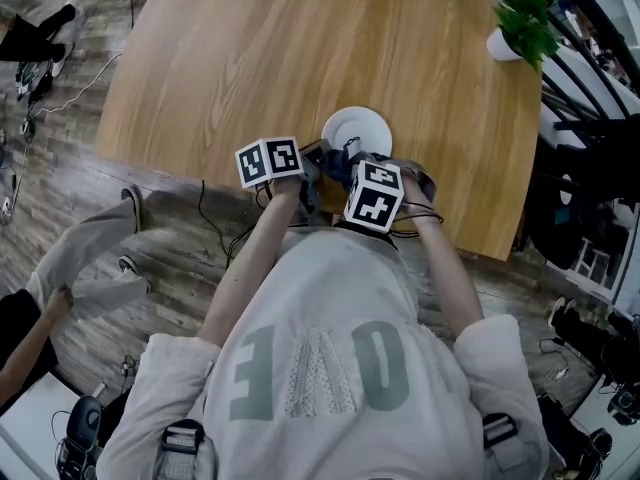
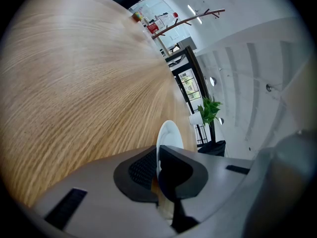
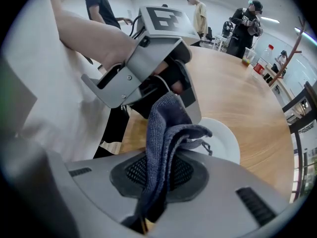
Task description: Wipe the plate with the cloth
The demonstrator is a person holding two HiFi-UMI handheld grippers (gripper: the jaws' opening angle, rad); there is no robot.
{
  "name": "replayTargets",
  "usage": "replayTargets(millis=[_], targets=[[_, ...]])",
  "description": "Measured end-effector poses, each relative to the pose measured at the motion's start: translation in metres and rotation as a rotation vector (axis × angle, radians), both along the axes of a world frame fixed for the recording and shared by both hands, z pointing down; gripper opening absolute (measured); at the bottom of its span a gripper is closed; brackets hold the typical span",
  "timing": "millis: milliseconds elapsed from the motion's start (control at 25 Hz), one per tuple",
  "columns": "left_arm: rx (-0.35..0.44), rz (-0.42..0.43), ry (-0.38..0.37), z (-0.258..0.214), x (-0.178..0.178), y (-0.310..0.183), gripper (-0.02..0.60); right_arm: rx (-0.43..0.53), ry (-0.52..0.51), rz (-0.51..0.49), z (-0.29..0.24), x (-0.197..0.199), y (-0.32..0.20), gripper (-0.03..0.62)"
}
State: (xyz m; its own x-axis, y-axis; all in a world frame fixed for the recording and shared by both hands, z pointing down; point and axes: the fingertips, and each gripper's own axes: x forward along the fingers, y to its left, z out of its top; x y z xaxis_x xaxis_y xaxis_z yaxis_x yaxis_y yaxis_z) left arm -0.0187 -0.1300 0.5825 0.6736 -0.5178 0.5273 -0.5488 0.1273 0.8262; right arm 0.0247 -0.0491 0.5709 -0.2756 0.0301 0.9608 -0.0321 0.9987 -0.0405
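A white plate (image 1: 357, 128) sits near the front edge of the round wooden table (image 1: 300, 48). My left gripper (image 2: 158, 170) is shut on the plate's near rim, and in the left gripper view the plate (image 2: 169, 135) shows almost edge-on. My right gripper (image 3: 158, 177) is shut on a dark blue-grey cloth (image 3: 166, 133), which stands folded up out of the jaws. In the right gripper view the cloth hangs over the near side of the plate (image 3: 225, 145), close to the left gripper (image 3: 143, 68). In the head view both grippers meet at the plate's near edge.
A potted plant (image 1: 520, 23) stands at the table's far right edge. Bottles and a cup (image 3: 255, 63) stand at the far side. Several people (image 3: 245, 24) stand beyond the table. Another person's legs (image 1: 95, 248) lie on the floor to the left.
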Motion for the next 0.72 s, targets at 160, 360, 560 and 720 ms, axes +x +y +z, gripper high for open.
replayTargets(millis=[160, 360, 560, 720], targets=[[0.034, -0.035, 0.059, -0.010, 0.002, 0.000, 0.095, 0.005, -0.027, 0.043, -0.010, 0.004, -0.005, 0.055], [0.103, -0.114, 0.051, -0.026, -0.009, -0.006, 0.256, 0.073, -0.070, 0.134, -0.032, 0.013, -0.036, 0.055], [0.157, -0.162, 0.054, -0.041, -0.035, -0.010, 0.264, 0.176, -0.088, 0.195, -0.042, 0.007, -0.081, 0.055], [0.227, -0.192, 0.028, -0.056, -0.058, -0.012, 0.208, 0.206, -0.070, 0.168, -0.032, -0.013, -0.102, 0.056]])
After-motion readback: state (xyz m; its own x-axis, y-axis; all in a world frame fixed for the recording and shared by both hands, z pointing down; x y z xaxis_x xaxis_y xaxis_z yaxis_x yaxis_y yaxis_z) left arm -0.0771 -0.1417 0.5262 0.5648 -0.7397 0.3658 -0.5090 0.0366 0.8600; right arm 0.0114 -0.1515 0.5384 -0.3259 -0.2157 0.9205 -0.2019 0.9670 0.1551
